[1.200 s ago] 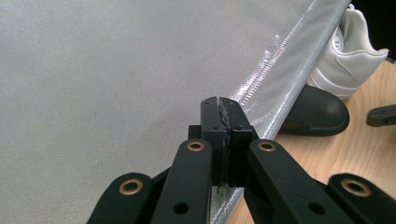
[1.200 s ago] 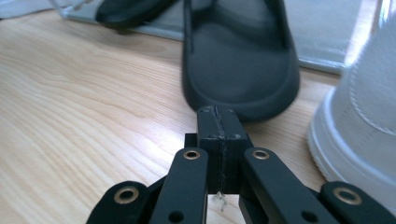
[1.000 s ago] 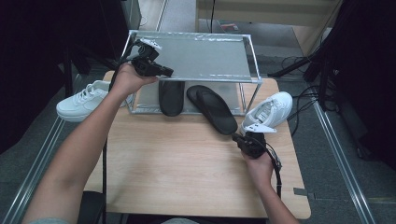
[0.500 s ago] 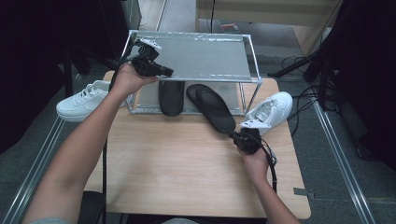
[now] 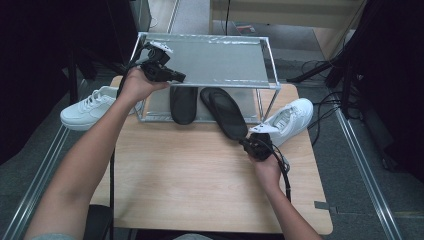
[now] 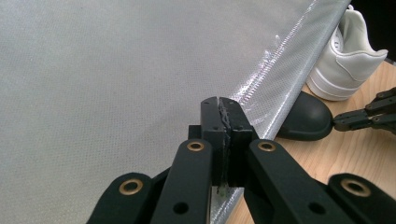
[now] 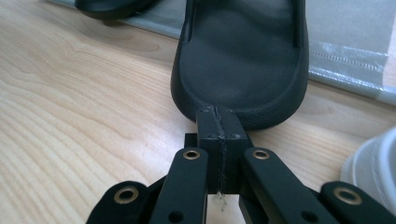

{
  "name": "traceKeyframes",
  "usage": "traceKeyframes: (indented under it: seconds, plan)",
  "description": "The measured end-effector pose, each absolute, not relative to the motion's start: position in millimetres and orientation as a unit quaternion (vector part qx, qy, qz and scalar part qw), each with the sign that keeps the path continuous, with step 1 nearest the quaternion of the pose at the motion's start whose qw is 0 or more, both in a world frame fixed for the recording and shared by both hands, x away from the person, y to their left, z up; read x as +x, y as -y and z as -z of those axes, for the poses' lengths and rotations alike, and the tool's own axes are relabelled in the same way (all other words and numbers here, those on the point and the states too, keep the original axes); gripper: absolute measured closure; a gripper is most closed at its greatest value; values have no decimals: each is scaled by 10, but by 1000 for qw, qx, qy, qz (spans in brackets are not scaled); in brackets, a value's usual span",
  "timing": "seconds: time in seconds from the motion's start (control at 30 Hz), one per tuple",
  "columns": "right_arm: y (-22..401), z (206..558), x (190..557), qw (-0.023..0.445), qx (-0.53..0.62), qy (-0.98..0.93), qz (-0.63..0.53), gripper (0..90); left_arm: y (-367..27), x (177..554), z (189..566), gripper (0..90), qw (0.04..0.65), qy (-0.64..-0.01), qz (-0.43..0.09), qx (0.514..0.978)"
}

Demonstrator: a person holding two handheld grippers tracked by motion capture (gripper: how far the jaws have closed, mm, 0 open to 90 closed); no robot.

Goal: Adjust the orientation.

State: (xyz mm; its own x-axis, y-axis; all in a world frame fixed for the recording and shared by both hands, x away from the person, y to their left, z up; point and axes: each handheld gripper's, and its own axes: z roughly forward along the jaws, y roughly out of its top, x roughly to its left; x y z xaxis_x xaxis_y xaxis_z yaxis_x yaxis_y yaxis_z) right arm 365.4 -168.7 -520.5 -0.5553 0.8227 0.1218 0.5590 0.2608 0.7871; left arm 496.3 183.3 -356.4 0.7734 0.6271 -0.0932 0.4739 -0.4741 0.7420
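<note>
Tabletop (image 5: 200, 170): light wood, metal rack (image 5: 220, 60) at back
Right tool (image 5: 248, 145): clenched, tips against black insole (image 5: 223, 112)
Left tool (image 5: 180, 77): clenched empty over rack top

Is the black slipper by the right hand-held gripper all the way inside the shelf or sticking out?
Sticking out. The black slipper has its heel end on the bare table, past the shelf edge.

Left hand-held gripper (image 6: 219, 105): jaws pressed together, nothing between, over grey mesh shelf top (image 6: 107, 70). Shelf's silvery edge (image 6: 285, 70) runs diagonally. Beyond edge: black slipper (image 6: 306, 116) on wooden counter (image 6: 359, 154), white sneaker (image 6: 348, 60) behind. Right hand-held gripper (image 6: 335, 122) tips at slipper's end, touching or just beside.
</note>
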Motion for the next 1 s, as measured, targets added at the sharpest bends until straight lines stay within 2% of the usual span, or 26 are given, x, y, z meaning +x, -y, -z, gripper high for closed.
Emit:
traceKeyframes:
  seconds: [1.0]
  plan:
    - [1034, 5188, 4073, 138, 433, -785, -420, 900, -1843, 4960, 3572, 899, 403, -322, -95, 851]
